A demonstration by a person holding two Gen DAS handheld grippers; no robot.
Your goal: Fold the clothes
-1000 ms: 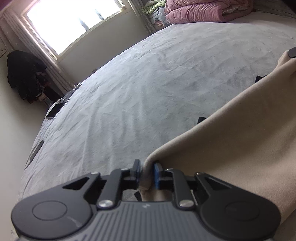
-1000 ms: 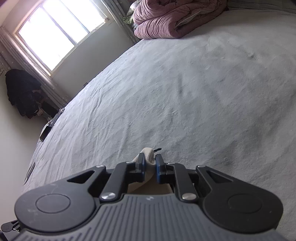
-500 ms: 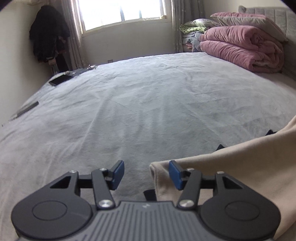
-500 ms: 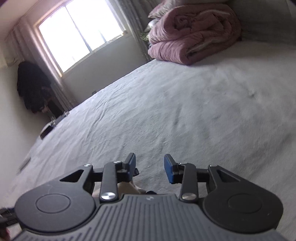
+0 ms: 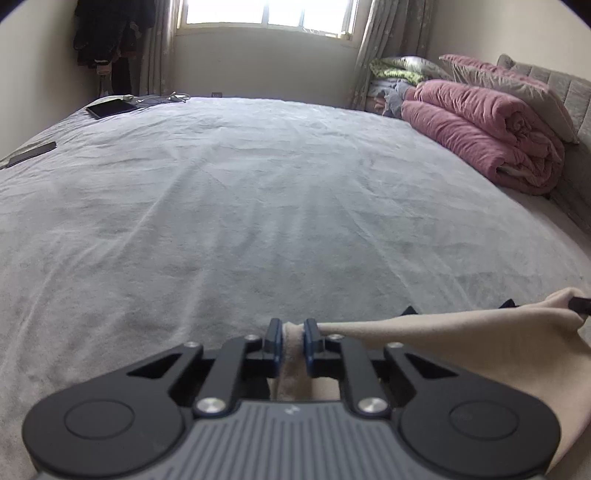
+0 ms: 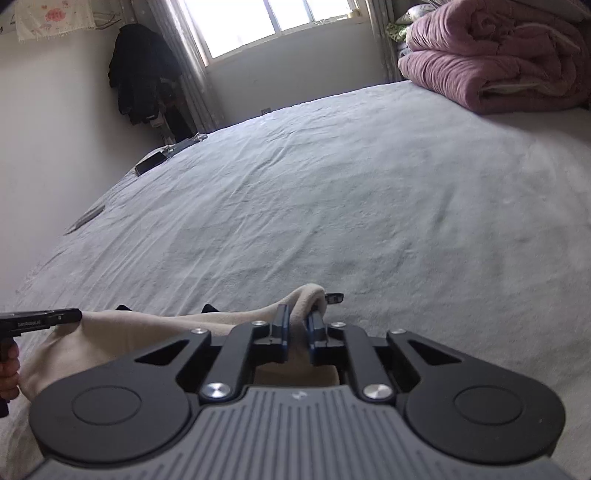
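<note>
The left hand-held gripper [image 5: 293, 334] is closing its jaws on a fold of the beige garment [image 5: 461, 343]; the cloth fills the narrow gap between the blue pads [image 5: 274, 338], which press on it from both sides. From there the garment's upper edge runs rightward, slightly sagging, to a raised corner at the right margin of the left wrist view, where a dark gripper tip meets it. The rest of the fabric hangs down below that edge, close to the near side of the bed [image 5: 258, 206].

The right hand-held gripper [image 6: 300, 322] is also closing, and its pads [image 6: 282, 325] pinch a bunched hump of the same garment [image 6: 147, 332], which rises just above the fingertips. A small dark tab [image 6: 334, 297] of the garment sticks out beside that hump. In the right wrist view the cloth stretches leftward to the left gripper's black body, with the person's fingers [image 6: 9, 367] around its handle at the frame edge.

The bed is covered with a grey, faintly creased sheet. A rolled pink quilt [image 5: 487, 125] lies at its far right, against a padded headboard [image 5: 569, 92], with more folded bedding [image 5: 399, 74] behind it. A tablet [image 5: 110, 108] and a phone [image 5: 31, 154] lie along the far left edge. Dark clothes [image 6: 142, 77] hang beside the window [image 5: 266, 14].
</note>
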